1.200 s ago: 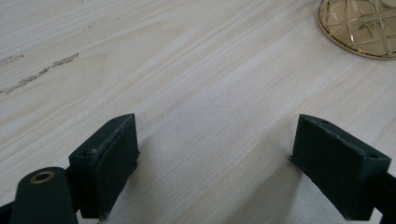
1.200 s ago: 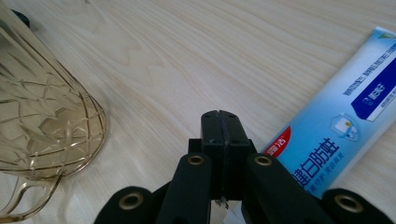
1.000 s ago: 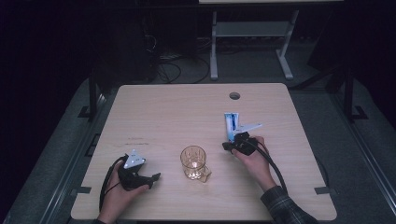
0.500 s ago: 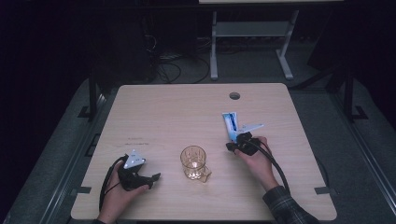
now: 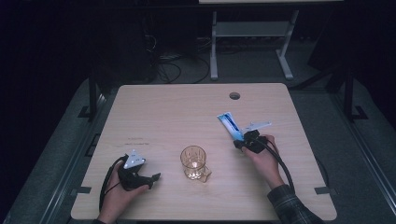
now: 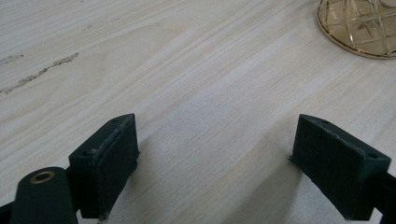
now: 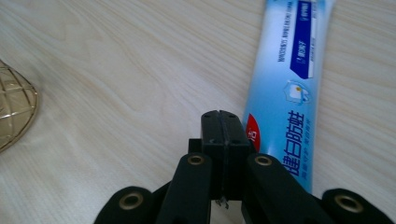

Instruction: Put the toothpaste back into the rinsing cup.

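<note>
An amber cut-glass cup (image 5: 194,161) stands on my pale wooden desk (image 5: 177,112), near its front edge. Beyond the desk, a white metal frame (image 5: 252,32) stands on the dark floor.

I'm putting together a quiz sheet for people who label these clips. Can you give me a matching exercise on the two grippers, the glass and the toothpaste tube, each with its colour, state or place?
Things
1. left gripper
2. right gripper
3. glass
4. toothpaste tube

Descriptions
A. blue and white, lying beside closed jaws
B. jaws pressed together
C. amber, standing between the two grippers
D. jaws wide apart, nothing between them

Pairs: 1-D, 2-B, 3-C, 4-A
</note>
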Available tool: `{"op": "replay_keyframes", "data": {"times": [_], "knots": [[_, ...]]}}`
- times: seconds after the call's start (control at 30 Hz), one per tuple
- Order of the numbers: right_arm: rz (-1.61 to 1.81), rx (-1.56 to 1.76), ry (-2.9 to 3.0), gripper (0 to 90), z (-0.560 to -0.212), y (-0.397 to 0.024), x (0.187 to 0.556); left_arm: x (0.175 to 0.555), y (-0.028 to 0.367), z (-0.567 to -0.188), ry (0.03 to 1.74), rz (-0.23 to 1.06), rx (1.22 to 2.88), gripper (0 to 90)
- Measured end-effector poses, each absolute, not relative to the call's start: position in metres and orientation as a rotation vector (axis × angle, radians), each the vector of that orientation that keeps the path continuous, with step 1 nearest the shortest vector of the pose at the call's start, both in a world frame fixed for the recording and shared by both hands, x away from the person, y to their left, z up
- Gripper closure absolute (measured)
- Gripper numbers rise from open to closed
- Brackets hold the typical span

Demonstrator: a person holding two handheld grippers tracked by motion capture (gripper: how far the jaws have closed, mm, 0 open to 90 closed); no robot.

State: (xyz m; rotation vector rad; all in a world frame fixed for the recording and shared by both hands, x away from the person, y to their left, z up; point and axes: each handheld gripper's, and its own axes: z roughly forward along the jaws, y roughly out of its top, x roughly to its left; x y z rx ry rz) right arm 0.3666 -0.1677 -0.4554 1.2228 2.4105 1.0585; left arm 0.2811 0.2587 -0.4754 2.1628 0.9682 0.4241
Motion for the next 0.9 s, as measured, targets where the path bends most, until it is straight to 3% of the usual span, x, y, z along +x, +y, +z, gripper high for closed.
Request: {"op": "replay_keyframes", "data": {"times": [0.57, 0.9], "knots": [[1.040, 1.254, 2.368, 89.7, -0.454, -0.184, 0.370, 0.281, 0.259, -0.475, 0.968, 0.424, 2.163, 13.2], [1.079, 1.244, 2.334, 70.3, -0.433, -0.191, 0.368, 0.281, 0.259, -0.475, 0.968, 0.424, 2.162, 13.2]]}}
